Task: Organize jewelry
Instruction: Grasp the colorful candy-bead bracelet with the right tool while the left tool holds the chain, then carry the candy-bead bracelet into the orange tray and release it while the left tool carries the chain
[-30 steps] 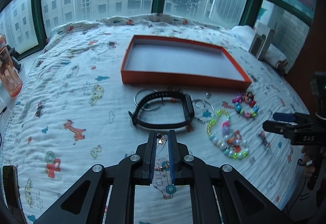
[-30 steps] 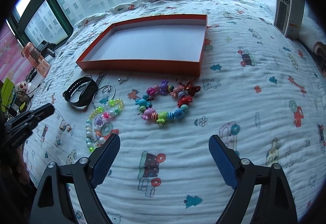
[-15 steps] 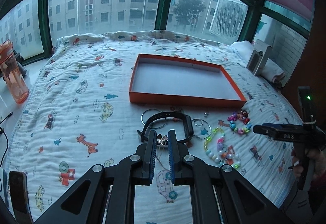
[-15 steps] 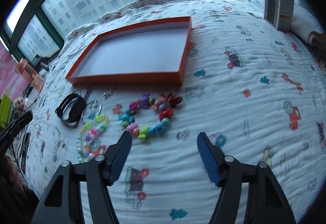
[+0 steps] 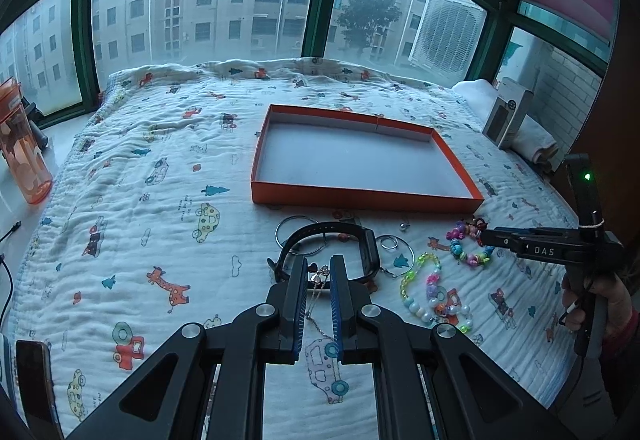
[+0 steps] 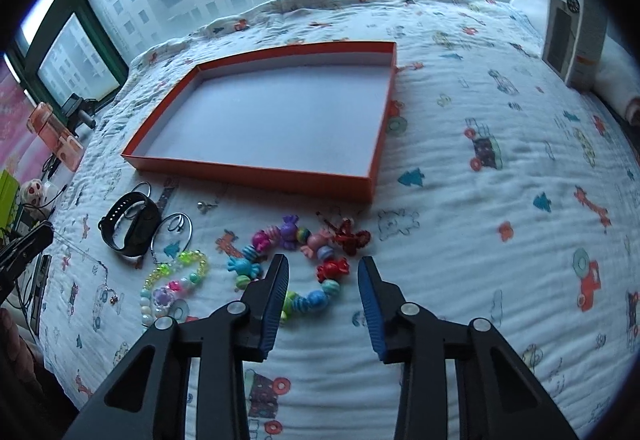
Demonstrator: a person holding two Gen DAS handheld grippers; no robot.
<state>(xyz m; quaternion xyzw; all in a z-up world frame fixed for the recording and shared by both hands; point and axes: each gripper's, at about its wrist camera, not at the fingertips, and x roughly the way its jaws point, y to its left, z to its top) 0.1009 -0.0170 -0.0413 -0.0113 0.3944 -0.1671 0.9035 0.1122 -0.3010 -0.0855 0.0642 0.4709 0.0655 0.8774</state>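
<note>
1. My left tool is nearly closed, pinching a thin silver necklace; its pendant sits between the tips and the chain dangles toward the bed, so I judge it lifted for carrying.
2. My right tool hangs wide apart and empty, straddling the near side of the colourful candy-bead bracelet, lined up, I judge, for a grab.
3. Left of that lie a pastel bead bracelet, silver hoops and a black band, loose on the bed.
4. Farther off, the orange tray sits empty, probably the destination for everything.
</note>
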